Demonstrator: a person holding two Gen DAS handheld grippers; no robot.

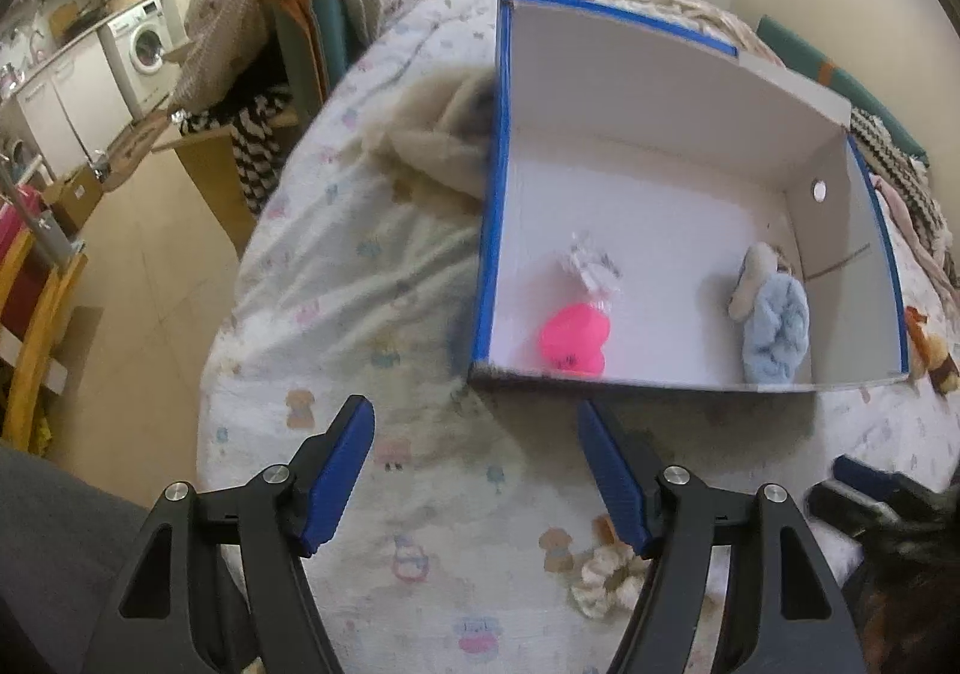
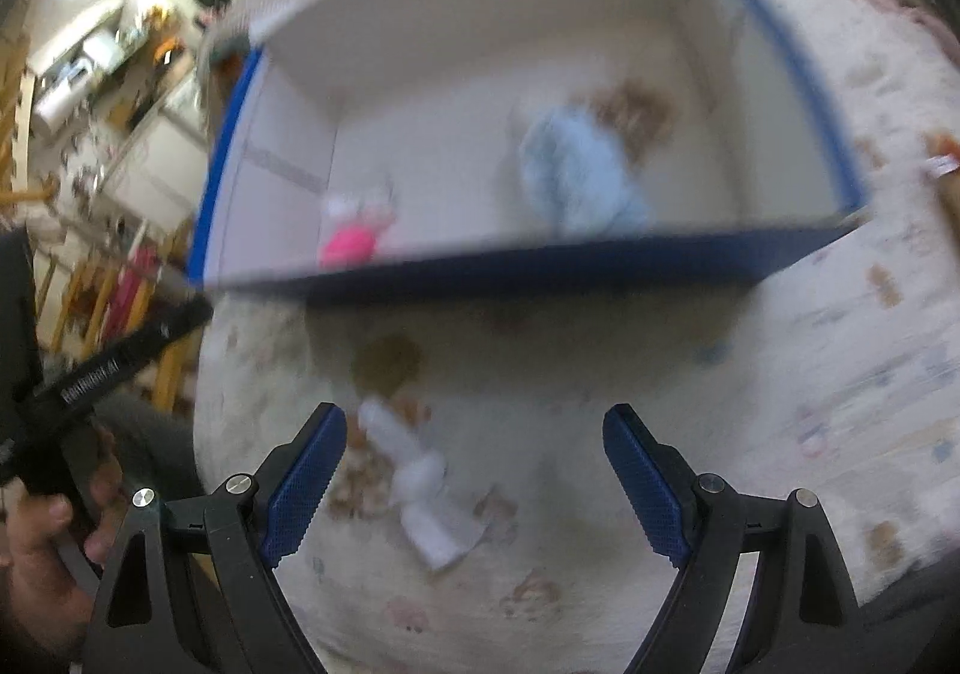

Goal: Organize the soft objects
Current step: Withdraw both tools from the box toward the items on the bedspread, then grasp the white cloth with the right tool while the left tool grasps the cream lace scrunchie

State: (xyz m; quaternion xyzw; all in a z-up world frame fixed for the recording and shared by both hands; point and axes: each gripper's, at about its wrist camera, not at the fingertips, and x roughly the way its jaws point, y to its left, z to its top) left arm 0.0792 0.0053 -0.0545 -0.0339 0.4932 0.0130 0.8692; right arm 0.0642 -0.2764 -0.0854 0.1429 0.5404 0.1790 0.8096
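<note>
A white box with blue edges [image 1: 489, 230] lies on the bed. Inside it are a pink heart-shaped soft toy [image 1: 573, 338] with a white fluffy piece [image 1: 591, 266] behind it, and a light blue rolled cloth [image 1: 774, 332] with a cream piece [image 1: 753, 278]. My left gripper [image 1: 474, 464] is open and empty, in front of the box. A cream scrunchie [image 1: 606, 575] lies on the sheet by its right finger. In the blurred right wrist view my right gripper [image 2: 474, 470] is open above a white soft piece [image 2: 420, 488] on the sheet; the box [image 2: 540, 260] is beyond it.
The bed has a patterned white sheet [image 1: 360, 314] with a cream blanket [image 1: 432, 146] left of the box. A small brown plush [image 1: 930, 356] lies right of the box. The floor and a washing machine [image 1: 144, 44] are to the left. The left gripper's handle [image 2: 108, 368] shows in the right view.
</note>
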